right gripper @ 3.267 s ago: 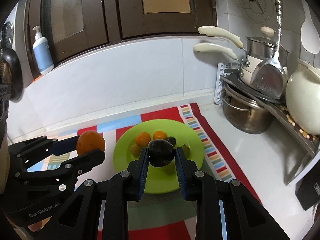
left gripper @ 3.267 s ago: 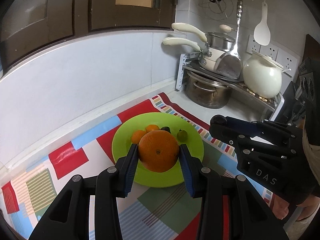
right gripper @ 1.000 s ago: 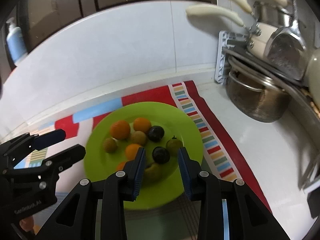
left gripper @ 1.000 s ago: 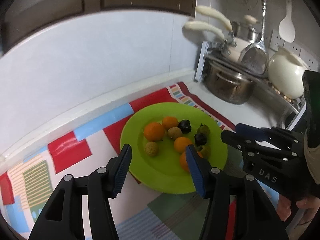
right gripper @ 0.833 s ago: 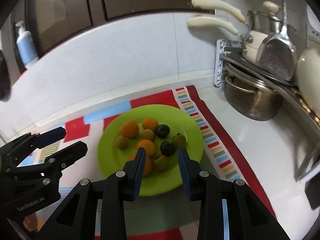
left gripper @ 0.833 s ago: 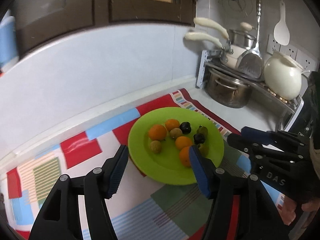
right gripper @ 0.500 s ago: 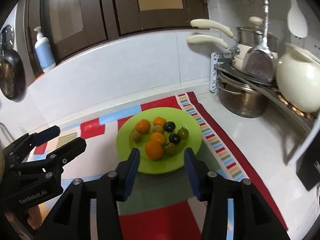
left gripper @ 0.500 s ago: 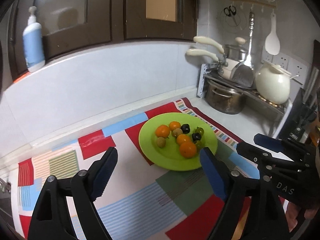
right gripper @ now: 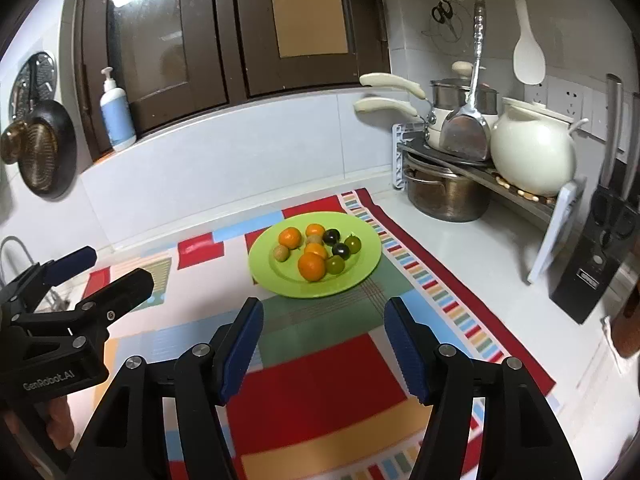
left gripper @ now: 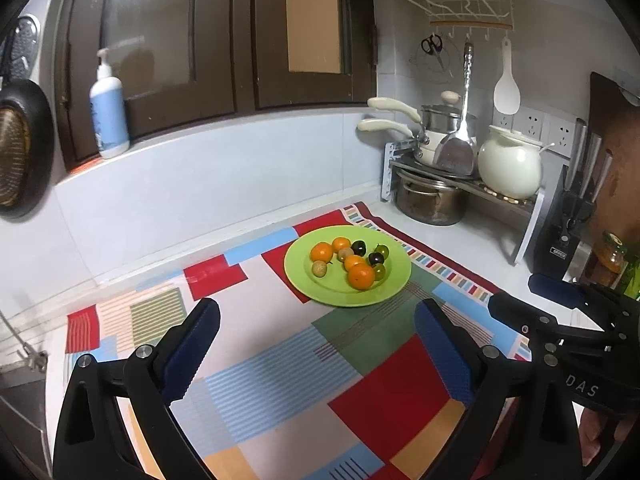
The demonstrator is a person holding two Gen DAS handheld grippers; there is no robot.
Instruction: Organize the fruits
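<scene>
A green plate (left gripper: 320,288) sits on the patchwork mat and also shows in the right wrist view (right gripper: 360,268). It holds several fruits: a large orange (left gripper: 360,276) (right gripper: 311,267), smaller oranges, dark plums (right gripper: 341,250), green and brown fruits. My left gripper (left gripper: 318,348) is open and empty, well back from the plate. My right gripper (right gripper: 324,344) is open and empty, also back from the plate. Each gripper shows at the edge of the other's view.
A colourful mat (left gripper: 280,380) covers the counter. A rack with pots (right gripper: 448,196), a white jar (right gripper: 532,156) and a knife block (right gripper: 596,264) stand at the right. A soap bottle (left gripper: 108,116) stands on the sill. A tap (right gripper: 16,256) is at far left.
Both grippers let go of their fruits, the large orange and a dark plum, onto the plate. Both have pulled back and up and opened wider.
</scene>
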